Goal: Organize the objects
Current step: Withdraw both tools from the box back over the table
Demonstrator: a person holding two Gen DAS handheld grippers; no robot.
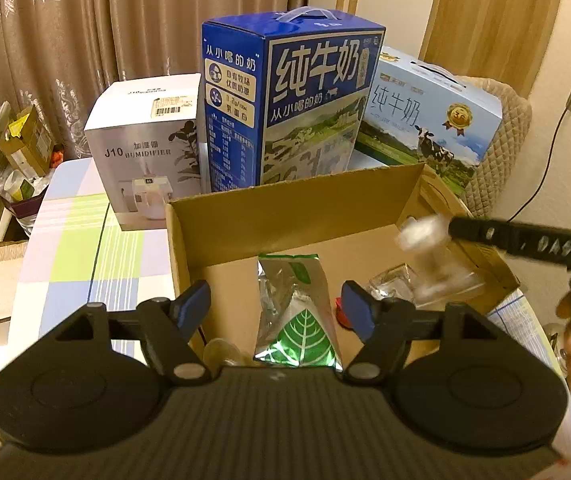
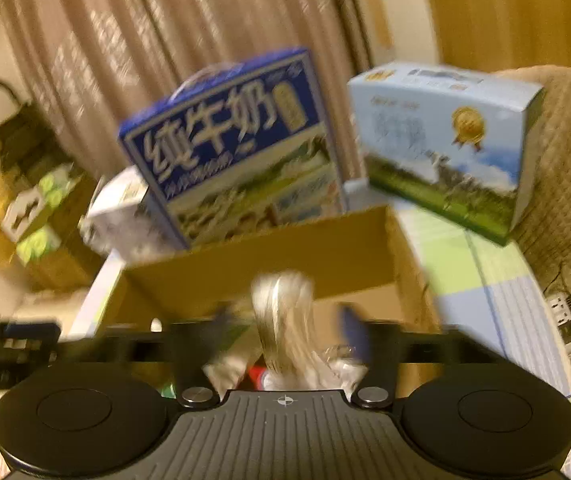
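Right claw [image 2: 285, 320], jaws spread, hangs over the open brown cardboard box [image 1: 293, 208] with a blurred whitish object [image 2: 281, 320] loose between them, which could tumble onto clear glassware [image 1: 389, 284].

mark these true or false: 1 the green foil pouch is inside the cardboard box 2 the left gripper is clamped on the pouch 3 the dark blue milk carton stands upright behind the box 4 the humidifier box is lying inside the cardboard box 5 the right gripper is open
1. True. The green foil pouch lies on the floor of the cardboard box.
2. False. The left gripper is open; its fingers stand apart on either side of the pouch without pressing it.
3. True. The dark blue milk carton stands upright just behind the box's back wall.
4. False. The humidifier box stands on the table, outside the cardboard box and to its left.
5. True. The right gripper is open, with a blurred pale object between its fingers.
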